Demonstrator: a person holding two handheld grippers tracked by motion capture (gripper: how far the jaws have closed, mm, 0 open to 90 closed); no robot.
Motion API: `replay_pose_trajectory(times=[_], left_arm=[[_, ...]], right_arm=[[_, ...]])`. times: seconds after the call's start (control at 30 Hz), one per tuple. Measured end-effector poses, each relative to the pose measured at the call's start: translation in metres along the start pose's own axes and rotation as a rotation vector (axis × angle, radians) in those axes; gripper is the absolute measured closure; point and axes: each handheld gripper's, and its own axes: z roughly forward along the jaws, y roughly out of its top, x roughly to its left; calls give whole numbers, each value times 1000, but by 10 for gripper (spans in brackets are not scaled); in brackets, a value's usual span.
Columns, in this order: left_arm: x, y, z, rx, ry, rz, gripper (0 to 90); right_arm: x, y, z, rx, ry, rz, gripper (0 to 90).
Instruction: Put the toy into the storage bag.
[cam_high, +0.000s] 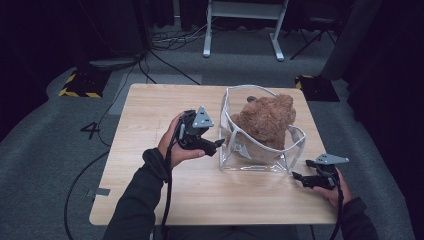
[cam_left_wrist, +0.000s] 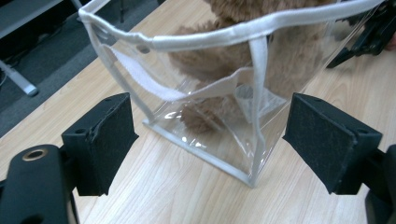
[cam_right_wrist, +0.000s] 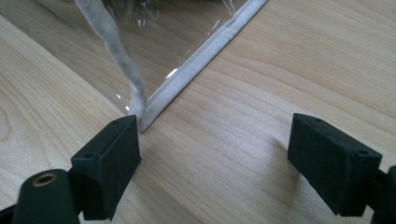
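A clear plastic bag (cam_high: 250, 155) with white trim stands upright on the wooden table (cam_high: 165, 107), and a brown teddy bear (cam_high: 267, 120) sits inside it. My left gripper (cam_high: 216, 145) is just left of the bag, open, its jaws pointing at the bag's near left corner (cam_left_wrist: 250, 179). The bear's fur (cam_left_wrist: 210, 60) shows through the plastic. My right gripper (cam_high: 299, 176) rests low at the bag's near right corner (cam_right_wrist: 140, 119), open, with bare table between its jaws. Its left pad (cam_right_wrist: 109, 163) lies close to that corner.
The table's front edge (cam_high: 210, 220) is close to both forearms. Beyond the table are grey carpet, floor cables (cam_high: 165, 60) and the white legs of another desk (cam_high: 240, 30). Yellow-black marked plates (cam_high: 82, 82) lie on the floor at the back left.
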Motion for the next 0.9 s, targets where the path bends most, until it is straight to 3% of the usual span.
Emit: replay_pose_trajectory(times=[0.47,0.53,0.9], left_arm=[[1,-25,1,72,35,10,160],[1,-29,2,88,63,19,160],[3,-54,2,122,79,11,160]], right_arm=[[0,0,0,0,0,0,168],[0,0,0,0,0,2,168],[0,0,0,0,-1,1,168]])
